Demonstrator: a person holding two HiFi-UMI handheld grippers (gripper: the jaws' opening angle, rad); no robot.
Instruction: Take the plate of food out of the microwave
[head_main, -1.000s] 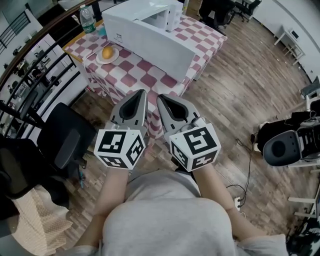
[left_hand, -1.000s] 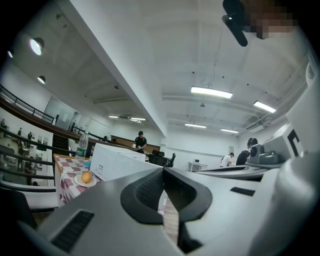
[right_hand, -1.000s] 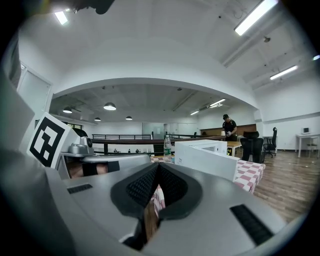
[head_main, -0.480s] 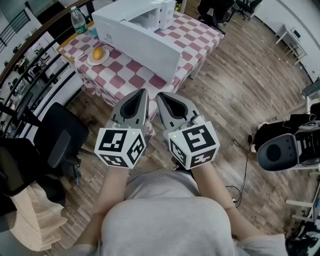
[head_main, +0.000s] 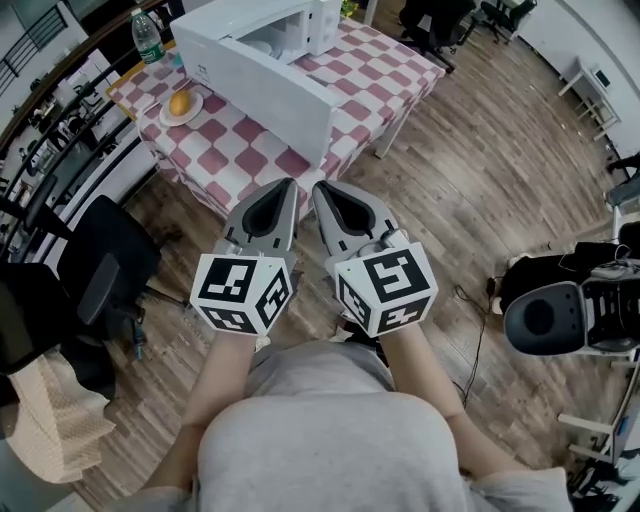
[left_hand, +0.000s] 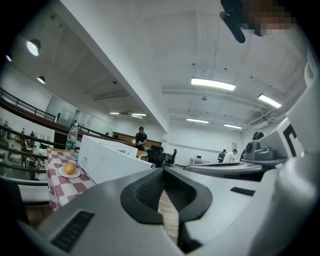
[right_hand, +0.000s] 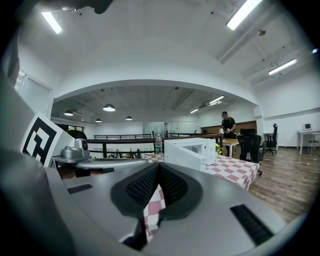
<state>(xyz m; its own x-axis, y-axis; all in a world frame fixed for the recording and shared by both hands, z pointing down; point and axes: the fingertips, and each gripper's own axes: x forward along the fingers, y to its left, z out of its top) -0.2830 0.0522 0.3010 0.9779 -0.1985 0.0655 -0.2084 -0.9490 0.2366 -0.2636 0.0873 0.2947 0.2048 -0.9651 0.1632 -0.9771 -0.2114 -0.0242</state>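
Note:
The white microwave stands on the red-and-white checked table at the top of the head view, its door swung open. A small plate with a round orange food sits on the table beside it, outside the oven. My left gripper and right gripper are side by side close to my body, well short of the table, both shut and empty. From the left gripper view I see the plate and the microwave far beyond the jaws. The right gripper view shows the microwave.
A water bottle stands at the table's far corner. A black office chair and a railing are on the left, a wheeled grey machine with a floor cable on the right. A person in black stands far behind the table.
The table, microwave and plate have slid up and left in the head view and look smaller. Both grippers keep the same place and stay shut.

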